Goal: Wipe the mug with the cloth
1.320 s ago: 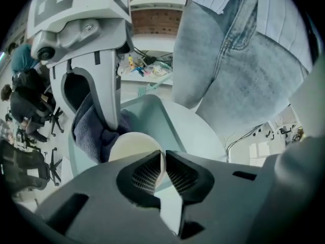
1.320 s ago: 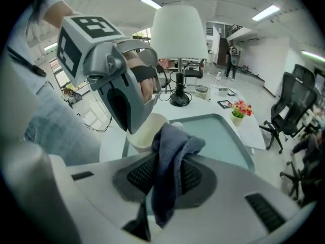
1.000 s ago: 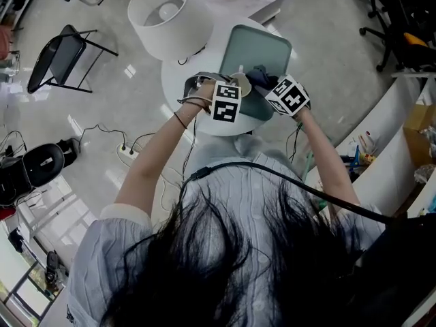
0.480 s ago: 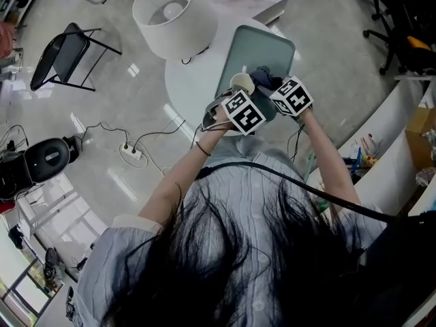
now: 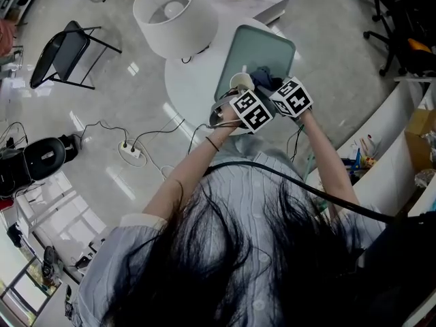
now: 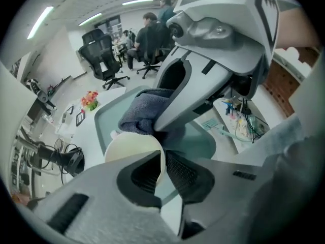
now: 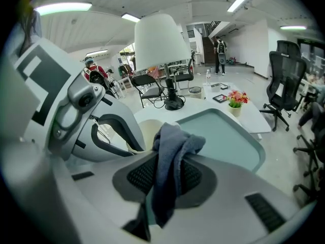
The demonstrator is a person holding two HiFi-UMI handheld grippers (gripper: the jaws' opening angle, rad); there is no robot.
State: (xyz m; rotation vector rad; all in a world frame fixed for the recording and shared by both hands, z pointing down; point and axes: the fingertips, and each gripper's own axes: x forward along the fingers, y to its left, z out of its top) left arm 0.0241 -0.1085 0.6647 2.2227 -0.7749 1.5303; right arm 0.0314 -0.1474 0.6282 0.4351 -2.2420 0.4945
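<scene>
1. Cream mug (image 5: 240, 82), head view: it sits in the upper middle of the frame, over the near edge of the teal tray (image 5: 262, 43).
   - The left gripper (image 5: 242, 95) has swung rightward and turned within the last second. Its marker cube now lies just beside that of the right gripper (image 5: 276, 88).
   - The dark grey cloth (image 5: 267, 79) is now right against the mug, so I judge the wiping to be starting or under way.
   - The round mouth faces roughly up toward the camera, so the mug's long axis looks near upright. I cannot tell the exact tilt.

2. Left gripper view: the left gripper (image 6: 161, 164) is closed on the mug (image 6: 133, 149), pinching its thin wall at lower centre, one jaw inside and one outside.
   - The cloth (image 6: 144, 113) bunches against the mug's far rim, mid-frame.
   - The tray (image 6: 106, 117) lies behind.

3. Right gripper view: the right gripper (image 7: 170, 176) is clamped tight on the cloth (image 7: 171, 151).
   - One fold rises above the jaws at centre and a tail hangs below.
   - The mug (image 7: 148, 132) shows just left of the cloth, touching or nearly so.
</scene>
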